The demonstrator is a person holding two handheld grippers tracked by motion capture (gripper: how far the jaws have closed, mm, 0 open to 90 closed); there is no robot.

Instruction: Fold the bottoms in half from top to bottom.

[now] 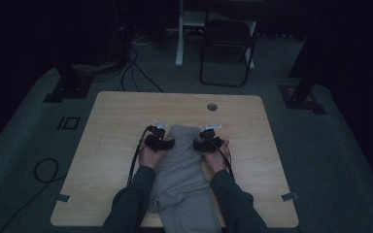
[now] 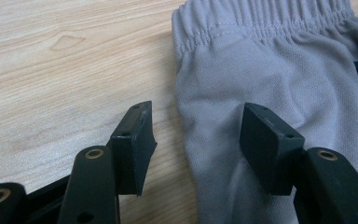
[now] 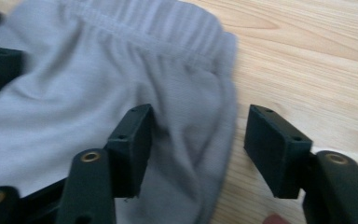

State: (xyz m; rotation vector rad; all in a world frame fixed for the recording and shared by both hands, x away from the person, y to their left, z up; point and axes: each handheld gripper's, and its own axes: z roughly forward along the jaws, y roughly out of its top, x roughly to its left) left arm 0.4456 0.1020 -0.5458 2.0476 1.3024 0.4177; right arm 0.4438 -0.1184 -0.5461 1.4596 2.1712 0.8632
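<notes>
- The grey trousers [image 1: 182,170] lie flat on the counter [image 1: 107,126], their long axis running from the near edge, where the legs hang over, to the far end, where the elastic waistband [image 2: 261,18] sits at about the middle of the counter.
- The left tongs [image 1: 159,142] rest at the left edge of the trousers just below the waistband. In the left gripper view their jaws stand wide apart and straddle that edge: one pad over bare wood, the other over cloth, neither pressing on it.
- The right tongs [image 1: 208,143] mirror this at the right edge. In the right gripper view their jaws are parted too, one pad over the cloth, one over wood, with the side seam [image 3: 223,140] loose between them.
- Both hands are level with each other and equally near the waistband, one at each side edge.
- The next move likely turns on this: each edge lies between open jaws, so closing would pinch both sides at once.
</notes>
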